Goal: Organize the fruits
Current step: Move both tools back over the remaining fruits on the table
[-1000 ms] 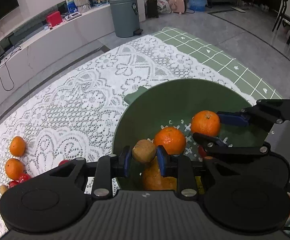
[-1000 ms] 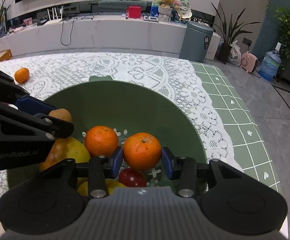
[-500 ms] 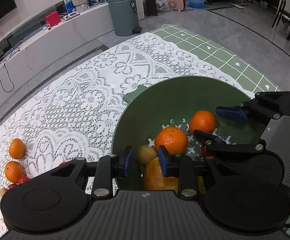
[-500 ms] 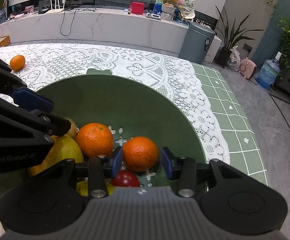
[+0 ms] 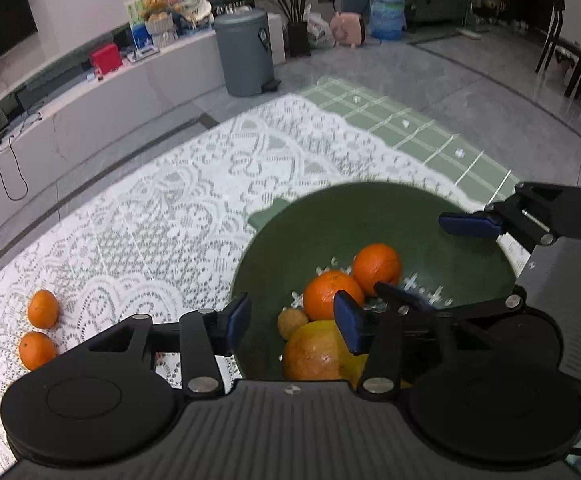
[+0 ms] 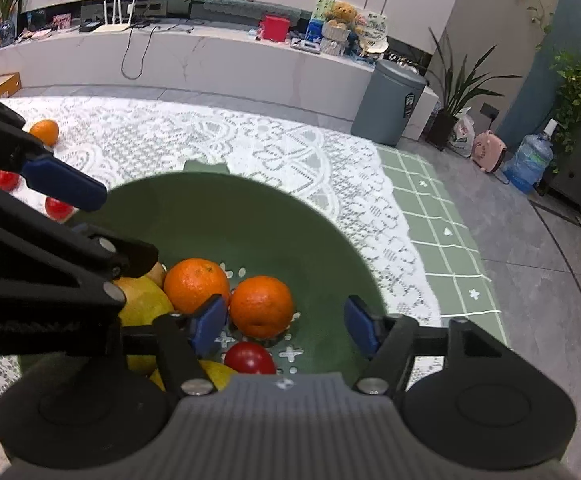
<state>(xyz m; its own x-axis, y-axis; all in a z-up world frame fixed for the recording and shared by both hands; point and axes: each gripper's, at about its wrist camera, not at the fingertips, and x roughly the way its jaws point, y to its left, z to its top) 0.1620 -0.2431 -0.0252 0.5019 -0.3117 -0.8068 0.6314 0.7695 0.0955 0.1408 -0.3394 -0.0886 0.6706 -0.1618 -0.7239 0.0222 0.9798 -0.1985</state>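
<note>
A green colander bowl (image 5: 442,216) (image 6: 250,208) on the lace cloth holds two oranges (image 5: 332,294) (image 6: 261,306), a small brown fruit (image 5: 292,322), a big yellow-orange fruit (image 5: 318,352) and a red fruit (image 6: 249,358). My left gripper (image 5: 292,322) hangs over the bowl's near rim, jaws opening, the brown fruit lying loose below them. My right gripper (image 6: 286,326) is over the bowl too, jaws opening, with the orange resting in the bowl clear of the right pad. Each gripper shows in the other's view.
Two oranges (image 5: 42,308) (image 5: 36,350) lie on the lace cloth left of the bowl; another orange (image 6: 45,131) and small red fruits (image 6: 58,208) appear there in the right wrist view. A grey bin (image 5: 246,52) and a low white bench stand beyond.
Both grippers have let go: the left dropped the brown fruit into the bowl, the right released its orange there. Both pairs of jaws now stand much wider.
</note>
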